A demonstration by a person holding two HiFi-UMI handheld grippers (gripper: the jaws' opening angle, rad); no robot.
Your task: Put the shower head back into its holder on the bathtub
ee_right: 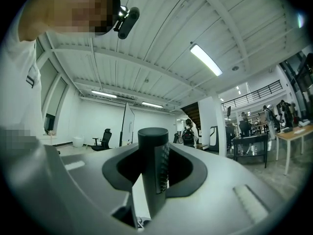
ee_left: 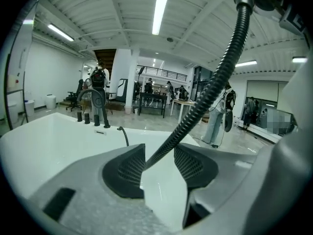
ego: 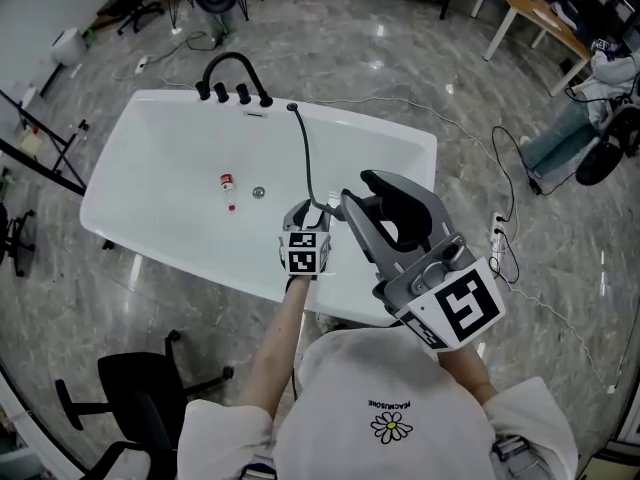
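Observation:
The white bathtub (ego: 150, 128) lies ahead, with a black faucet (ego: 232, 73) and knobs on its far rim. A black hose (ego: 305, 153) runs from that rim across the tub toward me. My right gripper (ego: 385, 213) is shut on the black shower head (ego: 395, 190); in the right gripper view its handle (ee_right: 151, 146) stands upright between the pads of the right gripper (ee_right: 155, 175). My left gripper (ego: 312, 211) hovers over the near rim. In the left gripper view the ribbed hose (ee_left: 210, 87) passes through the gap of the open left gripper (ee_left: 159, 163), and the pads are not pressing on it.
A small red-capped bottle (ego: 228, 188) lies on the tub floor beside the drain (ego: 258, 193). A black office chair (ego: 140, 398) stands at my lower left. Cables and a power strip (ego: 497, 236) lie on the floor to the right. A desk (ego: 540, 18) stands far right.

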